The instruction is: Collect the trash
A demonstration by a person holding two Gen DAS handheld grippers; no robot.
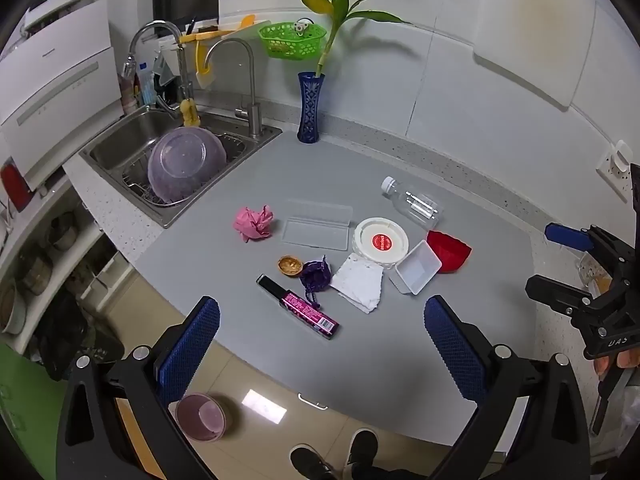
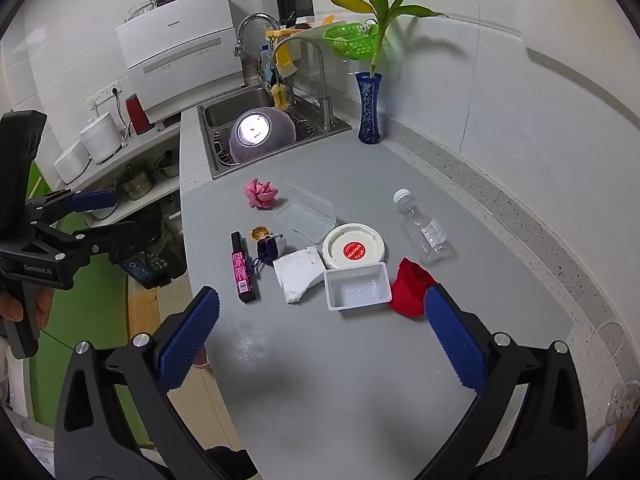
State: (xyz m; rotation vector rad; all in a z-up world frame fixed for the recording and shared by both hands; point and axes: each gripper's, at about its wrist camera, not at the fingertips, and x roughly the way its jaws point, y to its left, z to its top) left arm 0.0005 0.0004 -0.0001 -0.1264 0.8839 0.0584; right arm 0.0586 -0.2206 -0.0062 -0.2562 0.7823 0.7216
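Trash lies in a cluster on the grey counter (image 1: 360, 160): a pink paper ball (image 1: 254, 224), a clear plastic case (image 1: 318, 224), a white lid with a red sticker (image 1: 381, 242), a clear bottle (image 1: 414, 204), a red crumpled piece (image 1: 450, 250), a white tray (image 1: 416, 268), a torn white scrap (image 1: 358, 282), a purple pouch (image 1: 316, 276), a golden shell (image 1: 290, 266) and a pink-and-black box (image 1: 298, 306). My left gripper (image 1: 326, 344) hovers open and empty over the counter's front edge. My right gripper (image 2: 322, 340) is open and empty too, just short of the tray (image 2: 357, 286).
A sink (image 1: 120, 148) holding an upturned purple bowl (image 1: 186, 164) sits at the back left. A blue vase (image 1: 309, 108) with a plant stands by the wall. On the floor below are a pink bin (image 1: 200, 416) and the person's shoes (image 1: 332, 456).
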